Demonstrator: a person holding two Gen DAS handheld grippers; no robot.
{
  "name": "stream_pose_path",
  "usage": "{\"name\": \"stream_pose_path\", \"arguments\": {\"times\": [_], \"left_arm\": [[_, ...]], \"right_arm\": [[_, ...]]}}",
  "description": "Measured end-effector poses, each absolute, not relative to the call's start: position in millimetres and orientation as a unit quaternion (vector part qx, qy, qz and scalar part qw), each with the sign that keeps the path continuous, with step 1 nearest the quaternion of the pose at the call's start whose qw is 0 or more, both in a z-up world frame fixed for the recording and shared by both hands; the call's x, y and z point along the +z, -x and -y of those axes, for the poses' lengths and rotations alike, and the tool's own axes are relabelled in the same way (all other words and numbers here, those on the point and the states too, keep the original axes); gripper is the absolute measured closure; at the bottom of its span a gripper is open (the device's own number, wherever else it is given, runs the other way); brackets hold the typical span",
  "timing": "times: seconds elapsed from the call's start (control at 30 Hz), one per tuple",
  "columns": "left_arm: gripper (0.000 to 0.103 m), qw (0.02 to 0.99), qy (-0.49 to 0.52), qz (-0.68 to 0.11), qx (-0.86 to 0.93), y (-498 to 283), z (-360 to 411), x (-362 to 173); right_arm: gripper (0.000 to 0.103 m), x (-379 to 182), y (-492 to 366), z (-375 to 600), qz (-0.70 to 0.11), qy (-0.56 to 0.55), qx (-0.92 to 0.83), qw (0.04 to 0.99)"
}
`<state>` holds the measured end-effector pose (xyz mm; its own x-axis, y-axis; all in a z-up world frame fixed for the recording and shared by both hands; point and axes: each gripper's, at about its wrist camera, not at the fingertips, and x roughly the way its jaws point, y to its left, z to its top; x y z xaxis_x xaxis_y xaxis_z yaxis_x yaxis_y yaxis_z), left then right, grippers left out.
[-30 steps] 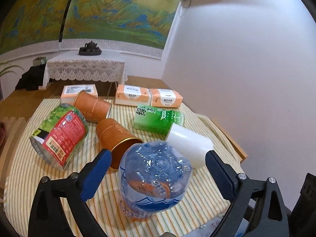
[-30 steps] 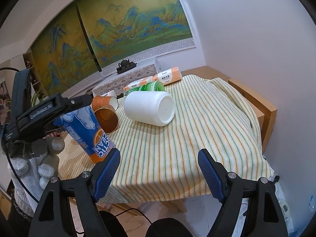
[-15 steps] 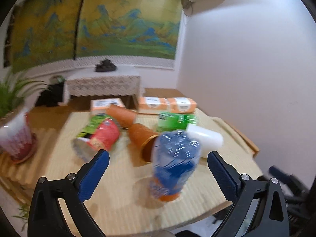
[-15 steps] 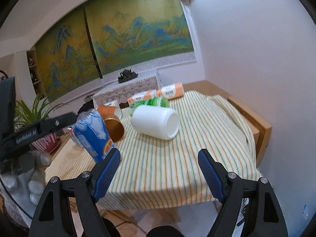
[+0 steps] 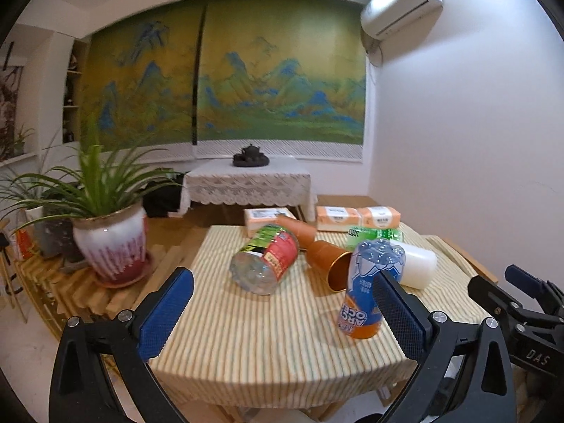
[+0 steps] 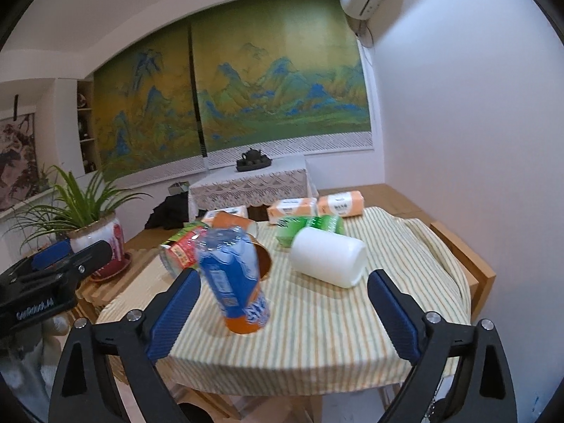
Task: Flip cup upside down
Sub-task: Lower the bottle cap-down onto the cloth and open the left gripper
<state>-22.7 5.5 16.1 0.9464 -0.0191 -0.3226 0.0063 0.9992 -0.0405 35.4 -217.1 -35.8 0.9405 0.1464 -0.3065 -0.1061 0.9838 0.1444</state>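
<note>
The blue plastic cup with an orange band stands mouth down on the striped tablecloth, near the front right of the table. My left gripper is open and empty, held back from the table edge, and the cup shows just beyond its right finger. The right wrist view has the same cup leaning a little, beyond the left finger of my right gripper. That gripper is also open, with nothing between its fingers.
A white cup lies on its side behind the blue one. Two orange cups, a clear jar with a red and green label, a green pack and tissue packs also lie there. A potted plant stands at the left.
Both grippers have drawn back from the table. The blue cup, which was between the left fingers, now stands free and farther ahead.
</note>
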Motion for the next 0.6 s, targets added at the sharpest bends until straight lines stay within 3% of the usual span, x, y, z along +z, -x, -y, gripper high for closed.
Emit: {"name": "stream_pose_path", "arguments": {"times": [0.6], "left_arm": [[0.001,0.987,0.029,-0.155,0.018,55,-7,12]], "right_arm": [[0.002,-36,-13,195,-0.127,-0.038,0.041,0.990]]}}
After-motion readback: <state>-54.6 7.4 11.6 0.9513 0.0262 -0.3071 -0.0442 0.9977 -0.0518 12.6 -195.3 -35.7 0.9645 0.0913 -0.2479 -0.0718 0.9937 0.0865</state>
